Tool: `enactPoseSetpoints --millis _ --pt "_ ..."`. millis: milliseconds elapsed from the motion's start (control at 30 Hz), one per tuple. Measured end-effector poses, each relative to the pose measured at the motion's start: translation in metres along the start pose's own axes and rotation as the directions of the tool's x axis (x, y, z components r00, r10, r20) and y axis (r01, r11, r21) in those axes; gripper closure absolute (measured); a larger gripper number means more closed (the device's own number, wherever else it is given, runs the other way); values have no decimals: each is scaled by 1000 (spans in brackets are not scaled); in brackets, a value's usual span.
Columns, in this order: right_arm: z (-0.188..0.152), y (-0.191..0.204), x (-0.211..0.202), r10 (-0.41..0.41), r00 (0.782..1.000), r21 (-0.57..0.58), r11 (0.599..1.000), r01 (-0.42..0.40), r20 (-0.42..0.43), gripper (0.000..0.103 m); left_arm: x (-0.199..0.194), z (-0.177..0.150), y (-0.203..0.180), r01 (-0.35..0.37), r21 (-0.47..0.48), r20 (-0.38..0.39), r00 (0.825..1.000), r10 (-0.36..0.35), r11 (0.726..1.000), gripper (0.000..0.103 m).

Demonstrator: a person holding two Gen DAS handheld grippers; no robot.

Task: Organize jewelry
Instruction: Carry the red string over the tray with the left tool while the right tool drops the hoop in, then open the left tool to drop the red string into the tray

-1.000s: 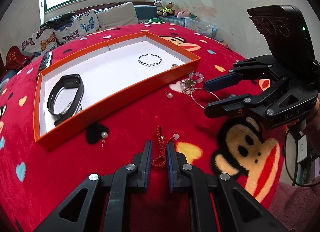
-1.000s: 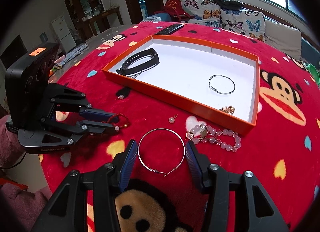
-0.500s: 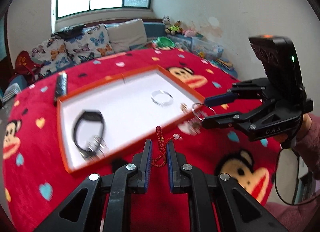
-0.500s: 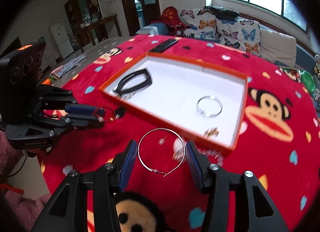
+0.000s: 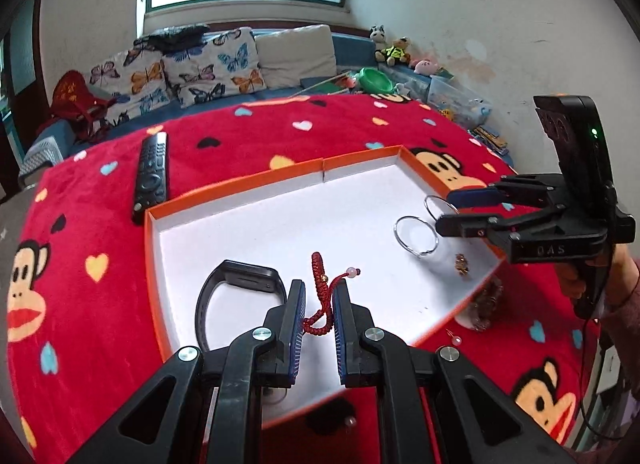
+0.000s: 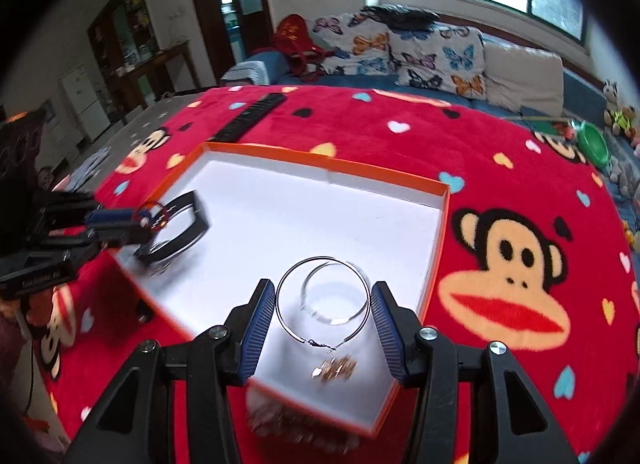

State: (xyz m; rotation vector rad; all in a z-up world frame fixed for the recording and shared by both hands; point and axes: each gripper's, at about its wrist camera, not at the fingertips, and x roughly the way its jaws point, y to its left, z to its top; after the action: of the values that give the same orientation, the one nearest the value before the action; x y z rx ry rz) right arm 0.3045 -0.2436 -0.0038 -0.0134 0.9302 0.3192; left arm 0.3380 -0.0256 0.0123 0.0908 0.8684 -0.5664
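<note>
My left gripper (image 5: 319, 306) is shut on a red cord bracelet (image 5: 321, 296) and holds it above the near part of the orange box (image 5: 256, 179). My right gripper (image 6: 323, 318) is shut on a large silver hoop (image 6: 322, 300), held above the box's right end; it also shows in the left wrist view (image 5: 454, 207). In the box lie a black wristband (image 5: 240, 284), a silver bangle (image 5: 415, 235) and a small gold piece (image 5: 462, 264).
The red monkey-print blanket (image 5: 100, 264) covers the table. A black remote (image 5: 151, 171) lies behind the box. A bead bracelet (image 5: 486, 306) and pearl earrings (image 5: 456, 339) lie on the blanket beside the box. Sofa cushions stand behind.
Both grippers have lifted their jewelry off the blanket and moved forward over the orange box. The left holds the red bracelet, the right the silver hoop.
</note>
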Motion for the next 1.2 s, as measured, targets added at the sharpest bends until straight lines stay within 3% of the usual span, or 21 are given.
enactPoseSetpoints --millis 400,867,933,1100,1200 --pt "12 -13 34 -18 997 -8 1000 18 -73 48 41 -2 6 8 -6 -73 997 -9 1000 89" --pt "11 -11 37 -36 996 -36 999 33 -81 48 50 -3 3 10 6 -104 995 -9 1000 85" --pt "12 -12 38 -36 996 -33 999 33 -79 48 50 -3 2 8 6 -106 994 -7 1000 82" --pt "13 -12 38 -35 996 -27 999 33 -81 47 45 -3 -2 7 15 -90 996 -6 1000 51" --pt "13 -12 34 -40 997 -22 999 39 -71 46 41 -3 -6 -11 29 -80 997 14 1000 51"
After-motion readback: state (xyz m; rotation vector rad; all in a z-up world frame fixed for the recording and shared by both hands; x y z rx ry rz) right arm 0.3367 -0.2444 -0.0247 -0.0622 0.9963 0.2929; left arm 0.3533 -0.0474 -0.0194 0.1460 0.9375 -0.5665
